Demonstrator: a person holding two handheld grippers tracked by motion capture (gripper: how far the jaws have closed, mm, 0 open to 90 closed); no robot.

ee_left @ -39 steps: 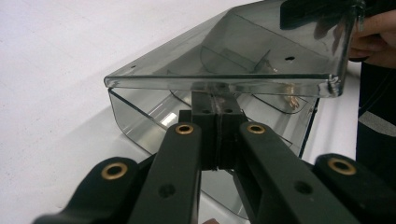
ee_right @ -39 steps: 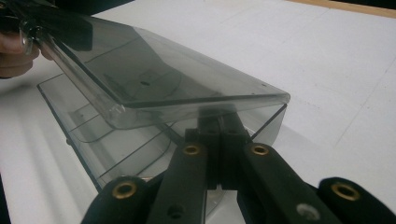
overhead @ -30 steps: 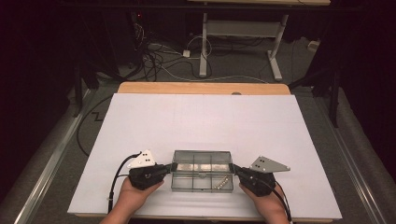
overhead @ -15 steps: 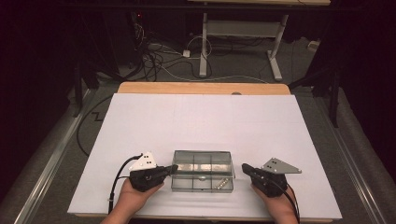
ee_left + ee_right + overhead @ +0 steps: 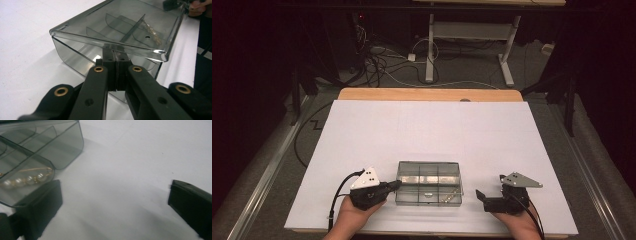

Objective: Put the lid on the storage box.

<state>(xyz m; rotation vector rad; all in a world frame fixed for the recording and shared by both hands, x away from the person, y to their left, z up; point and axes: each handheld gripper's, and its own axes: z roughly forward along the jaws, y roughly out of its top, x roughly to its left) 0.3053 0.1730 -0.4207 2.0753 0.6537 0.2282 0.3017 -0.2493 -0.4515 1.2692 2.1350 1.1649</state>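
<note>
The left gripper (image 5: 395, 184) fingers are clamping the clear box (image 5: 429, 182) lid's 9 o'clock edge; the right gripper (image 5: 483, 197) fingers, having just been opening, are standing wide apart, empty, just off its 3 o'clock side.

The white counter (image 5: 432, 130) is evenly lit from overhead in the high view, while the floor beyond its far edge falls into darkness. Shadows there are faint and short. In the left gripper view the clear compartment box (image 5: 120, 30) shows bright glare along its lid edge, sharp close up. The right gripper view is soft and smeared, its tongs (image 5: 115, 202) blurred.
</note>
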